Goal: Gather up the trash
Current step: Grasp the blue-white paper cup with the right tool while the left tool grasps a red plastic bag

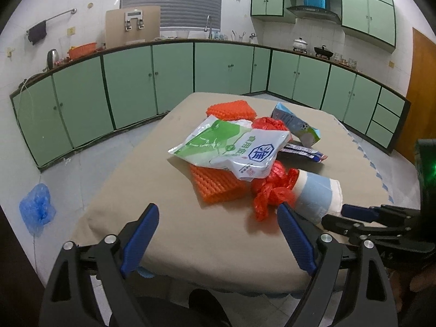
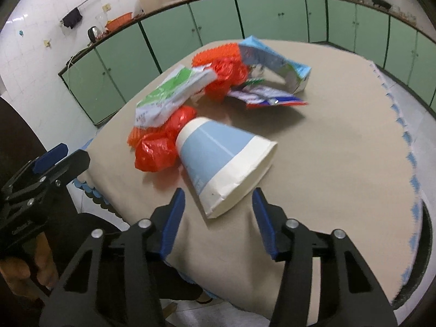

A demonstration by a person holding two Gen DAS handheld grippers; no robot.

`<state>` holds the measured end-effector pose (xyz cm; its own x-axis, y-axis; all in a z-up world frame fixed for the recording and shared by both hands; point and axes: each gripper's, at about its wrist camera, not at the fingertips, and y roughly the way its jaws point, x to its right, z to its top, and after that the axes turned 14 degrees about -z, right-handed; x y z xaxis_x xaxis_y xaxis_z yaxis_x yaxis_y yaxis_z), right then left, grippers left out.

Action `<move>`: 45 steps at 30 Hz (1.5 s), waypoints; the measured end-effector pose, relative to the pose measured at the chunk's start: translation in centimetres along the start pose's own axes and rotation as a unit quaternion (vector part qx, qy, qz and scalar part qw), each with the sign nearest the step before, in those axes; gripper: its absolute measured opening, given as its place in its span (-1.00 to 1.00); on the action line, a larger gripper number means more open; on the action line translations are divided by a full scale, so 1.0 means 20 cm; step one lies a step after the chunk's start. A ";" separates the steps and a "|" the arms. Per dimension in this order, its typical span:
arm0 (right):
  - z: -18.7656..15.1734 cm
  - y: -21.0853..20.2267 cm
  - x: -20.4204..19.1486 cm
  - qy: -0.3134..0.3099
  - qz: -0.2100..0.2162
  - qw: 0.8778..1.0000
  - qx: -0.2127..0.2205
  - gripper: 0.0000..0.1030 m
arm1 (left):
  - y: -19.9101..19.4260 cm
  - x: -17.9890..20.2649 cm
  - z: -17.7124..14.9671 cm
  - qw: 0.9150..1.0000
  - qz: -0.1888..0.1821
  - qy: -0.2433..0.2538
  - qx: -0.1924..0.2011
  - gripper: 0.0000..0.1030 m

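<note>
the right hand-held gripper (image 2: 218, 209) hangs released at lower centre, the flattened paper cup (image 2: 223, 160) lying on the bench (image 2: 340, 141) probably just short of its fingers, so pinch across the creased rim.

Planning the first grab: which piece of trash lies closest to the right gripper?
The crushed blue-and-white paper cup, lying on its side, its flattened mouth just ahead of the open right gripper; the other trash sits farther back.
</note>
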<state>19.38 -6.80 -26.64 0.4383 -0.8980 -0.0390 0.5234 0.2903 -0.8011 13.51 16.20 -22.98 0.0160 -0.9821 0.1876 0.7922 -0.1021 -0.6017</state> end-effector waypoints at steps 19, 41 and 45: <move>-0.04 -0.20 0.20 -0.001 -0.017 1.000 0.026 -0.95 | 0.25 0.24 0.00 0.997 -0.065 0.020 -0.027 0.48; -0.17 -0.41 0.61 0.062 -0.070 0.995 0.037 -0.94 | 0.23 0.59 0.06 0.991 -0.120 0.059 -0.029 -0.90; -0.21 -0.45 0.70 0.085 -0.071 0.993 0.035 -0.94 | 0.25 0.61 0.06 0.990 -0.118 0.067 -0.025 -0.90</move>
<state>17.71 -23.30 -22.41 0.2302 -0.9725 -0.0344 0.6231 0.1744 -0.7624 18.38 3.98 -22.71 -0.2500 -0.9415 0.2261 0.7324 -0.3366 -0.5918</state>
